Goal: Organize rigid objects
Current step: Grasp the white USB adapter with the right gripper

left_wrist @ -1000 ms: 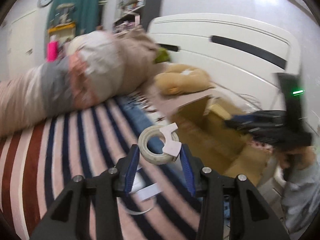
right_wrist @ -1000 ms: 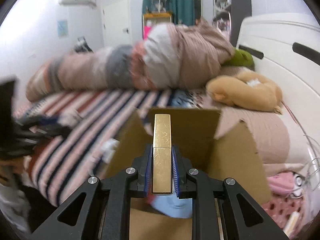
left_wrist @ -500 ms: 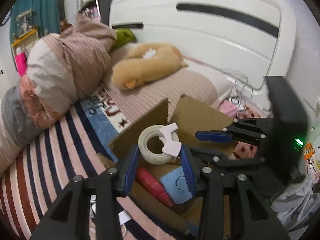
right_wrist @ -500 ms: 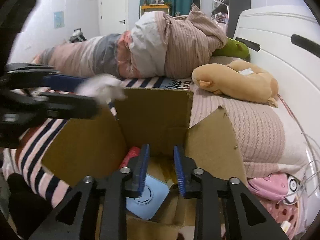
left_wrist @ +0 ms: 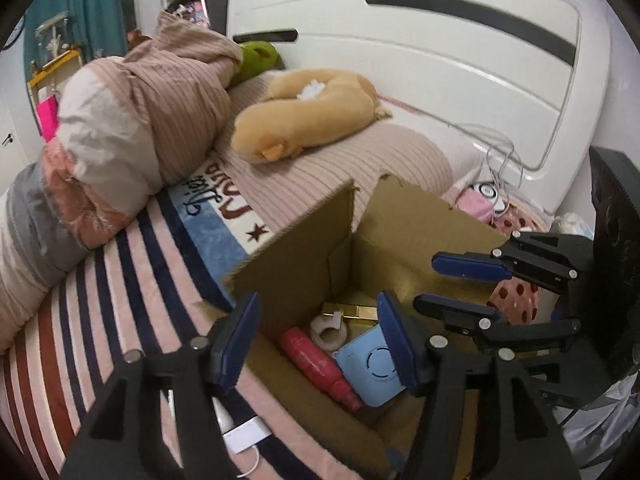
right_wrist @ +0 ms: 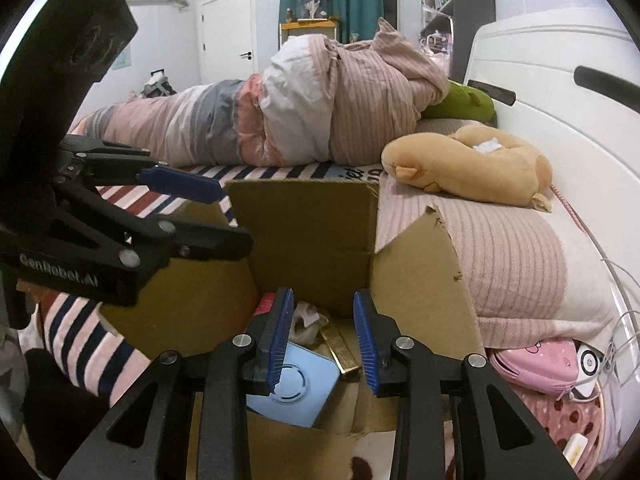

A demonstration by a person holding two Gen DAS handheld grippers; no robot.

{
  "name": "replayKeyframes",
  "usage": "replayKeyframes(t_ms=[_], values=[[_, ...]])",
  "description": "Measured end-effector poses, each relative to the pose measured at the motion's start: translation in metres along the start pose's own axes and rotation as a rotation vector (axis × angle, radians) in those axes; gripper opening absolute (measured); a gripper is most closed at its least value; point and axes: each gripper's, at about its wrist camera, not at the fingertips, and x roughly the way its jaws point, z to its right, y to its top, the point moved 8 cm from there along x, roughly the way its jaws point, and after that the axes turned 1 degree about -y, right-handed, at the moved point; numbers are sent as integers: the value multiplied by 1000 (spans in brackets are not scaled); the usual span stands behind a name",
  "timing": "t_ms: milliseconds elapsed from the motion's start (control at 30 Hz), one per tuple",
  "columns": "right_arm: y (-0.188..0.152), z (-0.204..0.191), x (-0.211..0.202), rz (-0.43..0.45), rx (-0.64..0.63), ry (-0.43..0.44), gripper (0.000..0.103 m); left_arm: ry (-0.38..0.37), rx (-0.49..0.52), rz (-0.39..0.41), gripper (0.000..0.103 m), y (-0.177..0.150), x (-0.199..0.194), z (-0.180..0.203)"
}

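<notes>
An open cardboard box (left_wrist: 304, 248) stands on the bed; it also shows in the right wrist view (right_wrist: 316, 236). Inside lie a roll of tape (left_wrist: 330, 330), a gold bar-shaped box (left_wrist: 354, 311), a red bottle (left_wrist: 316, 364) and a light blue square case (left_wrist: 370, 370). The gold box (right_wrist: 340, 348) and blue case (right_wrist: 294, 384) show in the right wrist view too. My left gripper (left_wrist: 320, 340) is open and empty above the box. My right gripper (right_wrist: 322, 336) is open and empty over the box, and also shows in the left wrist view (left_wrist: 460, 284).
A rolled duvet (left_wrist: 120, 120) lies across the striped bedsheet (left_wrist: 80, 312). A tan plush toy (left_wrist: 308, 116) and a green one (left_wrist: 258, 58) lie near the white headboard (left_wrist: 440, 52). A pink pouch and white cables (right_wrist: 560, 364) lie right of the box. A white cable (left_wrist: 244, 436) lies at the box's left.
My left gripper has opened and let go of the tape roll, which now lies in the box. The gold box, dropped by my right gripper earlier, lies inside too. The right gripper has opened wider.
</notes>
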Motion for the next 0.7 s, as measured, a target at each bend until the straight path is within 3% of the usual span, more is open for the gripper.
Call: replayKeyframes(t_ms=[167,367,500,567,700], values=[[14,-36,-24,68,-30,61,28,41,-51,85,66,-14,-43,-28],[35,-122,-49,156,-114,233,28,152,-159,139,71,-61,-88,-96],[30,-175,-32,94,-160,297,41,200,-226,129,73,-103,-94,-137],[21,-194,-13,36,-156,309,43,221,-253,117,73,-125,-91,-155],[-11,-215,42,-102,-93,311,53,197,-297,87,73,-164,-70,-178]])
